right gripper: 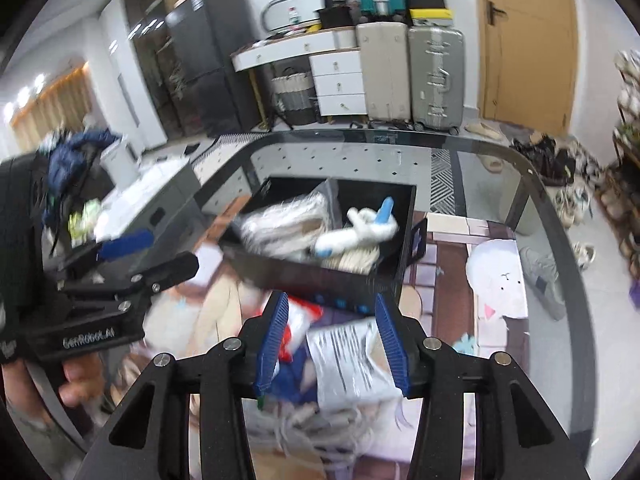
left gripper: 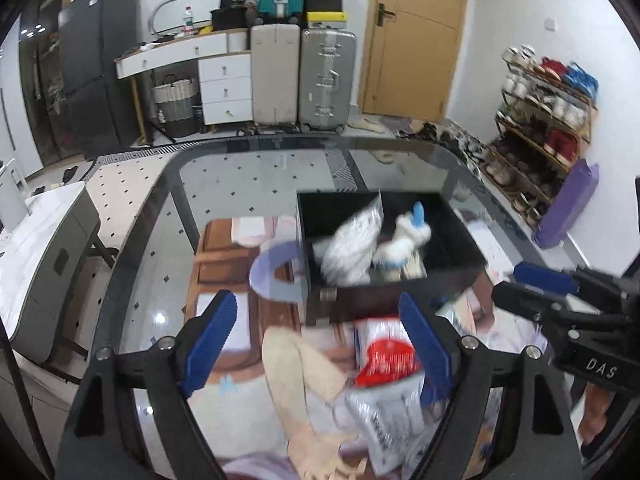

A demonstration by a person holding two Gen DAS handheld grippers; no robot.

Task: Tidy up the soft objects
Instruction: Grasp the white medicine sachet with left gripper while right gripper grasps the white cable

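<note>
Left gripper (left gripper: 320,340): hovered over the near part of the bench, fingers (left gripper: 212,340) spread wide, nothing between the pads; also seen at the left edge of the right wrist view (right gripper: 136,256), gripped by a hand (right gripper: 76,384).
Right gripper (right gripper: 330,344): fingers (right gripper: 274,340) parted to a middling gap, not pressed on anything; a packet below showed through the gap but lay apart from the pads.
Black bin (left gripper: 400,296): stood on the glass bench (left gripper: 240,168), just beyond both grippers, split by a divider into two compartments.
White plastic packet (left gripper: 352,240): inside the bin, leaned against the divider; blurred, print unreadable.
White plush toy (left gripper: 404,240): in the bin beside the packet, with a blue part sticking up; pale soft items beneath it, too blurred to name.
Red-and-white packet (left gripper: 386,356): lay on the printed mat (left gripper: 240,240) near the bin's front wall, between the left fingers in that view but below them.
Grey-white printed packet (right gripper: 352,360): lay on the mat beside the red one, under the right gripper.
Beige cloth (left gripper: 304,364): spread on the mat, left of the packets.
Pale blue curved piece (left gripper: 272,276): touched the bin's left wall, kind not clear.
Background: suitcases (left gripper: 304,80), wooden door (left gripper: 416,36), shoe rack (left gripper: 536,128) against the far walls.
</note>
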